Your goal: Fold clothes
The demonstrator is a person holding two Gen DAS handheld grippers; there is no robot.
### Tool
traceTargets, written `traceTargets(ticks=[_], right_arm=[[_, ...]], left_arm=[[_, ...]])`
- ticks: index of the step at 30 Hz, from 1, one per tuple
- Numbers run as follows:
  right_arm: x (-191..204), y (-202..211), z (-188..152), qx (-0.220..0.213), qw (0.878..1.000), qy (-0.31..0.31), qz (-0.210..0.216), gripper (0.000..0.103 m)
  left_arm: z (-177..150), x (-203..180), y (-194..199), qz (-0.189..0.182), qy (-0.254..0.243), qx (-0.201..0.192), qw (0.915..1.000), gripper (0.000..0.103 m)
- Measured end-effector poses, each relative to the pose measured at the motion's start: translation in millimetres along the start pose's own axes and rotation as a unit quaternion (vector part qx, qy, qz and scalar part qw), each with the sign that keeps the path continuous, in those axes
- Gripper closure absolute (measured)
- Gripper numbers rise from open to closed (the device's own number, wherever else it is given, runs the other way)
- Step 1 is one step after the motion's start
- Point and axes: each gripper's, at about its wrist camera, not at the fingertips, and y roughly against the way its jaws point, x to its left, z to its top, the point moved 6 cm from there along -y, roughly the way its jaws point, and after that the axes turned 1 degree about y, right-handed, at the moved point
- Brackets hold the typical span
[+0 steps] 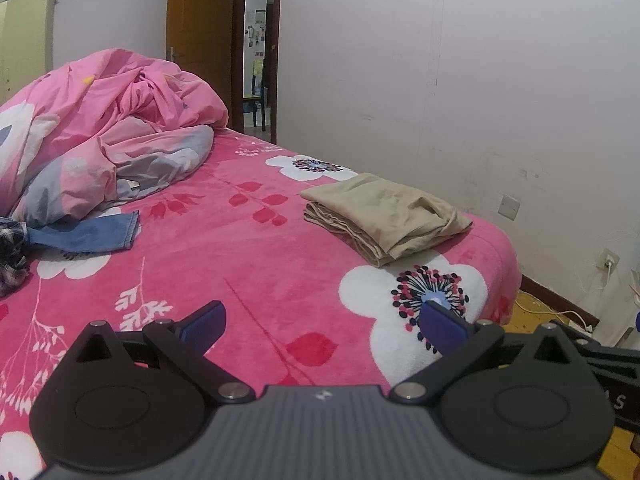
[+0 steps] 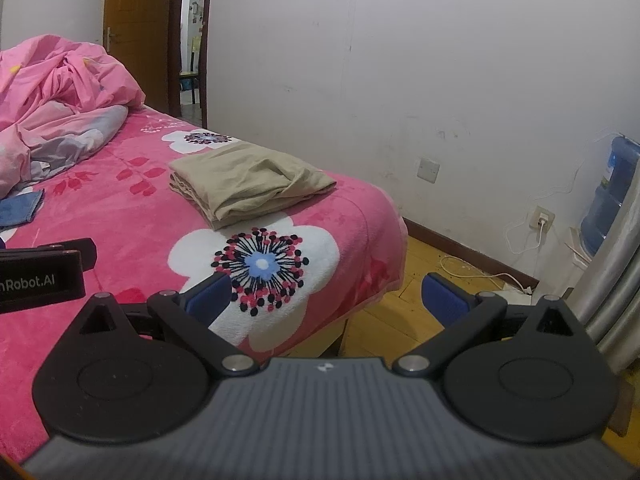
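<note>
A folded beige garment (image 1: 386, 216) (image 2: 248, 184) lies on the pink flowered bed (image 1: 248, 248) (image 2: 120, 216) near its far right corner. Blue jeans (image 1: 86, 234) (image 2: 18, 210) and a dark checked garment (image 1: 12, 254) lie unfolded at the left, by the quilt. My left gripper (image 1: 322, 326) hovers open above the bedspread, well short of the beige garment, holding nothing. Over the bed's near right corner my right gripper (image 2: 326, 300) is open too, with nothing between its blue pads (image 2: 210, 300). The left gripper's body shows at the left edge of the right wrist view.
A crumpled pink quilt (image 1: 100, 132) (image 2: 60, 92) is heaped at the bed's far left. A white wall runs along the right side, with sockets and cables (image 2: 516, 236) on the wooden floor (image 2: 404, 312). A water bottle (image 2: 610, 196) and a doorway (image 1: 258, 48) are visible.
</note>
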Motion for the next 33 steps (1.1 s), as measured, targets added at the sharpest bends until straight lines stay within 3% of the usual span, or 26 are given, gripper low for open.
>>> traceTargets(ticks=[33], right_arm=[[0.0,0.0,-0.5,0.002,1.0,-0.001,0.001,0.001]], left_arm=[[-1.0,0.0,-0.1,0.002,-0.005,-0.001,1.0,0.0]])
